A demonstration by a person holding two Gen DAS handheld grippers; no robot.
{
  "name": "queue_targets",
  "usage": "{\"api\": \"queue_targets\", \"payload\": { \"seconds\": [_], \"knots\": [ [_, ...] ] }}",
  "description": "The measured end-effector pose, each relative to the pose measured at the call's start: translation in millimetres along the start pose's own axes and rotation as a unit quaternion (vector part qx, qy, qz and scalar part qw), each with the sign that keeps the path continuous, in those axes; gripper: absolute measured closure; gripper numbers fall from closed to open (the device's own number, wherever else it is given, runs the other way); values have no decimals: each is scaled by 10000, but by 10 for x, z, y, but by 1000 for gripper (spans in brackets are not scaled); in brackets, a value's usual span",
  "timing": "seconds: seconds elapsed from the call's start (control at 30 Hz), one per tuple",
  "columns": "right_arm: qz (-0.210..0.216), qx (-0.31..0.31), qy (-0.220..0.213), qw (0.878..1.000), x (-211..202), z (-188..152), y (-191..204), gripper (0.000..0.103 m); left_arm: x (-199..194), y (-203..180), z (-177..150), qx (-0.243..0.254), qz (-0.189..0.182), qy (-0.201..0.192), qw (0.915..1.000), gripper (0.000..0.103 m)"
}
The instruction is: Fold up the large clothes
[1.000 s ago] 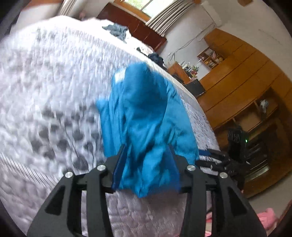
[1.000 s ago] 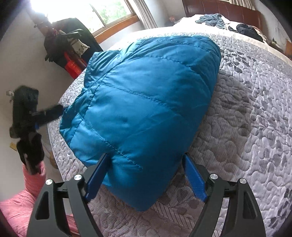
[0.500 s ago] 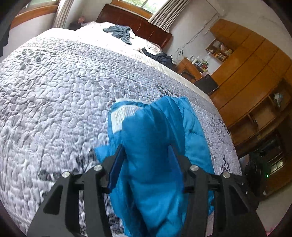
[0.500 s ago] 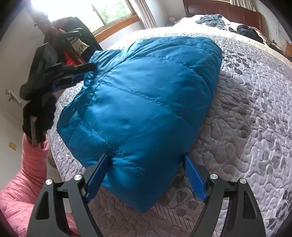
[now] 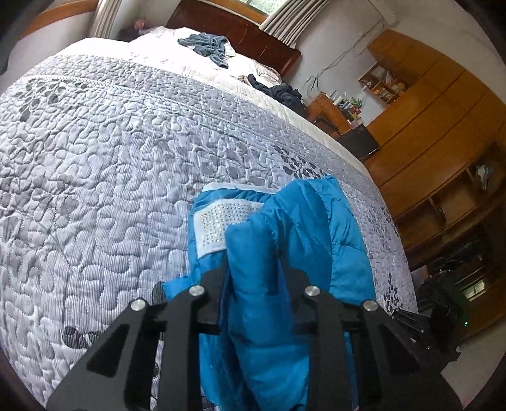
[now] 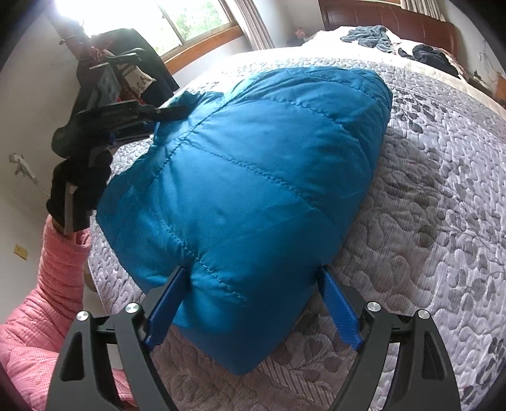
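Jacket (image 6: pixel 253 177): a blue quilted puffer, bundled into a thick mound, lying on the bed (image 6: pixel 442 189) near its foot edge; stitched seams run across its top.
Jacket, left wrist view (image 5: pixel 303 240): a raised fold of blue cloth stands between the fingers; a white band with small studs (image 5: pixel 221 224) shows on the jacket just beyond that fold.
Left gripper (image 5: pixel 253 278): narrowed onto the fold of the jacket, cloth pressed on both sides by the black fingers (image 5: pixel 212 284).
Left gripper, right wrist view (image 6: pixel 148 117): at the jacket's far left corner, touching the cloth there, held by a black-gloved hand (image 6: pixel 79 177) with a pink sleeve (image 6: pixel 53 284) below it.
Right gripper (image 6: pixel 253 303): spread wide, its blue pads (image 6: pixel 166 309) sitting on either side of the jacket's near end; the bulk fills the gap, but I cannot tell whether the pads press it.
Bed: covered by a grey-and-white quilted spread with a leaf pattern; the jacket rests directly on it.
Beyond the jacket: a grey-blue garment (image 5: pixel 205 44) and a dark garment (image 5: pixel 281 91) lie at the head of the bed, well apart from the jacket, before a dark wooden headboard (image 5: pixel 234 28).
Right of the jacket, left wrist view: wooden cabinets (image 5: pixel 442 126) along the wall.
Left of the jacket, right wrist view: a window (image 6: pixel 189 22) and dark clothes hanging near it.
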State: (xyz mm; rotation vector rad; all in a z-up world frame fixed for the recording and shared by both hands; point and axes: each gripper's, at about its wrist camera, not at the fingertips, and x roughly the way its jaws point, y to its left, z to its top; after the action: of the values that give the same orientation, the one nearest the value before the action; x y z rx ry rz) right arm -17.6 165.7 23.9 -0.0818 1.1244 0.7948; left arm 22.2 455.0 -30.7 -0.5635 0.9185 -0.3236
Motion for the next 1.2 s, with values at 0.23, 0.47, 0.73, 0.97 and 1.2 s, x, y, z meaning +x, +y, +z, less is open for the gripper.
{"api": "queue_targets", "payload": {
  "seconds": [0.23, 0.47, 0.73, 0.97, 1.2],
  "knots": [
    [20, -1, 33, 10000, 22, -4, 14, 17, 151, 197, -157, -287, -227, 84, 9993, 77],
    [460, 359, -94, 9983, -108, 60, -206, 17, -80, 183, -218, -466, -477, -7, 9978, 59],
    [371, 773, -298, 9959, -189, 271, -543, 17, -267, 60, -334, -151, -374, -69, 9992, 30],
    [243, 876, -348, 9952, -131, 420, -623, 11, -197, 61, -377, 114, -393, 75, 9991, 24],
    [195, 846, -274, 9958, 3, 494, -566, 9, 34, 130, -375, 185, -690, 379, 9967, 17]
  ]
}}
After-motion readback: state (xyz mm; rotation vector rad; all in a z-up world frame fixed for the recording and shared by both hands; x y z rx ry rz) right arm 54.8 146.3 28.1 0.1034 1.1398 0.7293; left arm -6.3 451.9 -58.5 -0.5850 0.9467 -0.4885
